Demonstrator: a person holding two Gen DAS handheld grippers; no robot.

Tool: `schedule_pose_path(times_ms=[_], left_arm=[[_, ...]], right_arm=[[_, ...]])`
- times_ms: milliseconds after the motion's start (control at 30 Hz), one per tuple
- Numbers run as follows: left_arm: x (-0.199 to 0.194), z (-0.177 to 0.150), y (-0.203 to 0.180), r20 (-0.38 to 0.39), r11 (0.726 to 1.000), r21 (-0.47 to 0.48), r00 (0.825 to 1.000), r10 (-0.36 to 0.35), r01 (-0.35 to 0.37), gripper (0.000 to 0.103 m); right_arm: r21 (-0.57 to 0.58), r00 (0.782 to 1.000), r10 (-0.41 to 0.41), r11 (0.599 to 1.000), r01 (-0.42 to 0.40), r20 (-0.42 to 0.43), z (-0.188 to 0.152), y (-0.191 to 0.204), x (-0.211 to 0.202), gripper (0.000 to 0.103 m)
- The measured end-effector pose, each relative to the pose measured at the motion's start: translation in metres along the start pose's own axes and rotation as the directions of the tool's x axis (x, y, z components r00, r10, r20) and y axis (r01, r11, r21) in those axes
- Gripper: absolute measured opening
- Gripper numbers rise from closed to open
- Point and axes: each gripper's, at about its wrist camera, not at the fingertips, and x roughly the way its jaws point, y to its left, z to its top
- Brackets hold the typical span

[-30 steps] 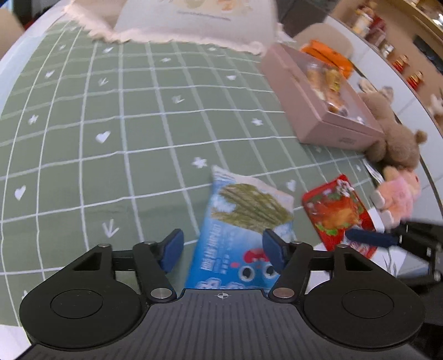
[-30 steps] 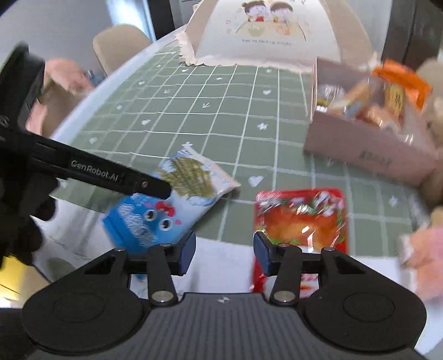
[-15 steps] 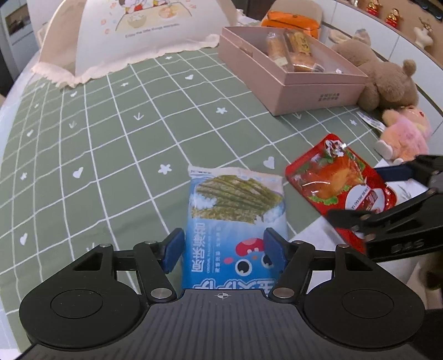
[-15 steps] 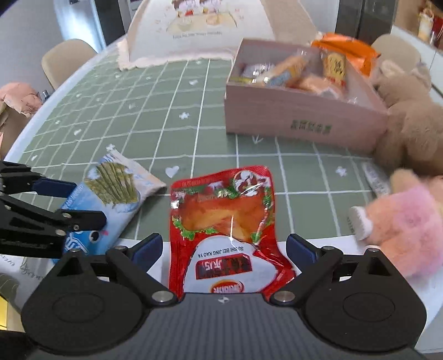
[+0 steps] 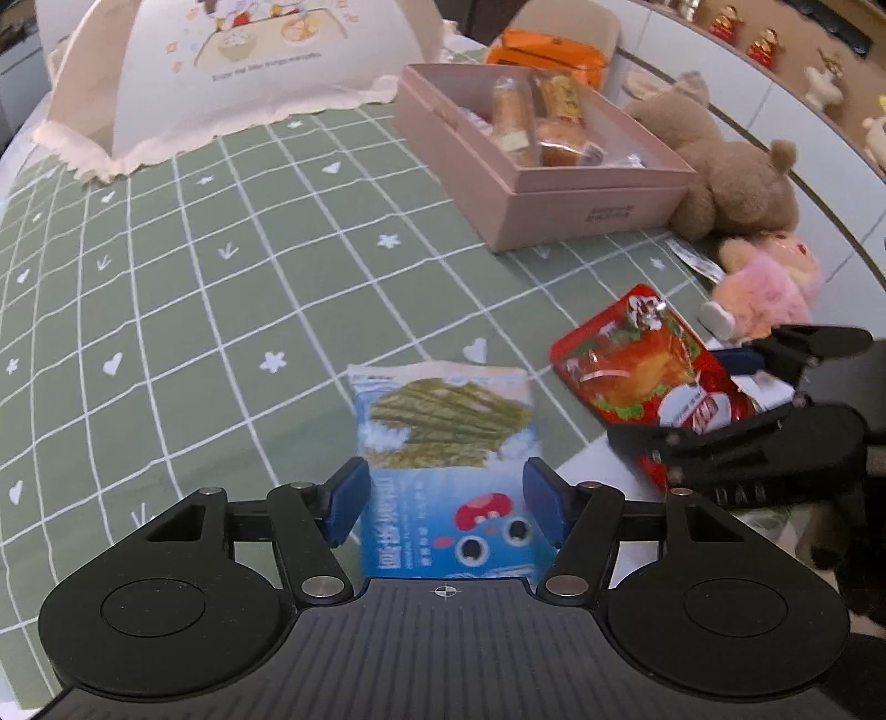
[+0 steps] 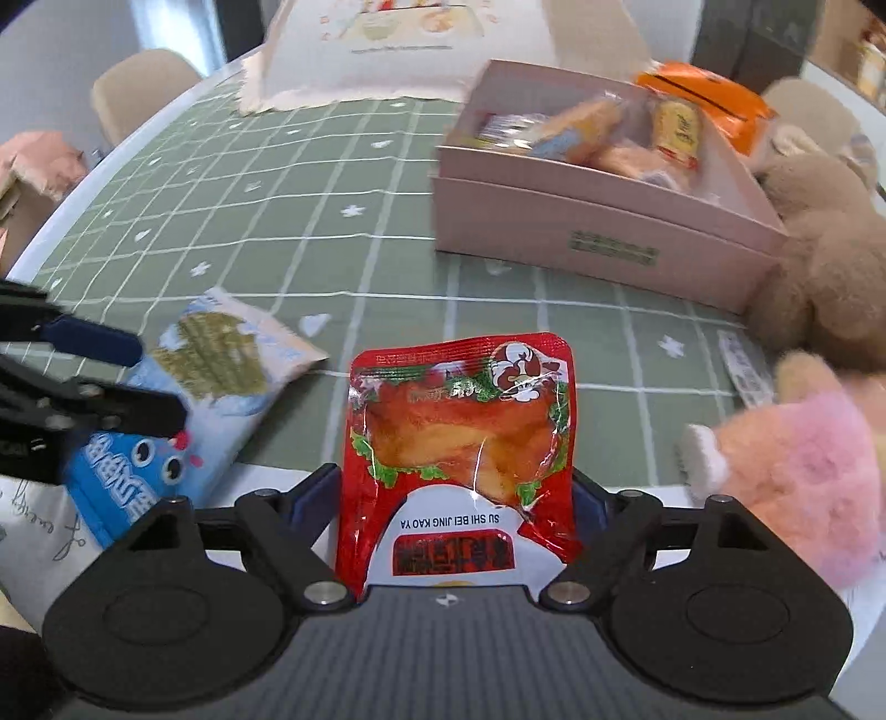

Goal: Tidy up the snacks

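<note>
A blue seaweed snack bag (image 5: 443, 421) lies flat on the green checked tablecloth (image 5: 221, 277). My left gripper (image 5: 446, 487) hovers over the bag's near end, its jaws closing, its pads not pressing on the bag. To the right of the bag lies a red roast-duck packet (image 6: 459, 421). My right gripper (image 6: 457, 487) straddles the packet's near end, its jaws closing, and its pads press the packet's side edges. The right wrist view also shows the blue bag (image 6: 221, 360) under the left gripper (image 6: 160, 385). The pink box (image 5: 581, 205) holds several wrapped snacks.
A brown teddy bear (image 5: 736, 177) and a pink plush (image 5: 769, 277) sit right of the box. A fabric food cover (image 5: 249, 66) stands at the back, an orange pack (image 5: 548, 52) behind the box. White paper (image 6: 33, 531) lies at the table's near edge.
Both grippers have come in over their packets. The right jaws opened wide, dropped around the red packet and have narrowed onto it. The left gripper has lined up along the blue bag.
</note>
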Motion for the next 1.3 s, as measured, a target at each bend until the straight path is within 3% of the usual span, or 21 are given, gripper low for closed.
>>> schedule_pose_path(times_ms=[100,267,500,633,800,933,1067,1167,1300], left_arm=[[0.006,-0.001,-0.024,-0.013,0.994,0.101,0.999,0.035,-0.034,0.067],[0.02,-0.007,-0.047,-0.009,0.954,0.274,0.992,0.127,-0.12,0.071],[0.023,-0.001,-0.027,-0.012,0.957,0.247,0.987,0.163,-0.155,0.07],[0.029,0.0,-0.029,-0.033,0.963,0.248,0.993,0.116,-0.104,0.089],[0.012,0.002,-0.012,0.008,0.987,0.125,0.995,0.099,-0.099,0.079],[0.011,0.001,0.004,-0.019,0.994,0.036,0.994,0.105,-0.104,0.08],[0.018,0.006,-0.002,-0.027,0.992,0.062,0.993,0.111,-0.109,0.086],[0.031,0.006,-0.004,-0.061,0.985,0.087,0.986,0.156,-0.15,0.088],[0.033,0.005,0.003,-0.07,0.991,0.042,0.989,0.131,-0.129,0.088]], right_arm=[[0.048,1.0,-0.009,0.999,0.009,-0.003,0.001,-0.013,0.001,0.084],[0.084,0.999,-0.036,0.996,0.036,-0.004,0.002,-0.023,0.004,0.087],[0.079,0.999,-0.052,0.996,0.051,0.009,-0.002,-0.019,0.006,0.092],[0.077,0.999,-0.048,0.996,0.047,0.008,-0.002,-0.017,0.007,0.098],[0.073,0.999,-0.047,0.996,0.046,0.011,-0.002,-0.016,0.008,0.1],[0.075,0.999,-0.048,0.996,0.047,0.017,-0.004,-0.015,0.01,0.103],[0.076,0.998,-0.054,0.996,0.052,0.024,-0.005,-0.013,0.011,0.103],[0.074,0.998,-0.052,0.996,0.05,0.026,-0.006,-0.014,0.011,0.103],[0.079,0.998,-0.056,0.995,0.054,0.03,-0.008,-0.013,0.009,0.103]])
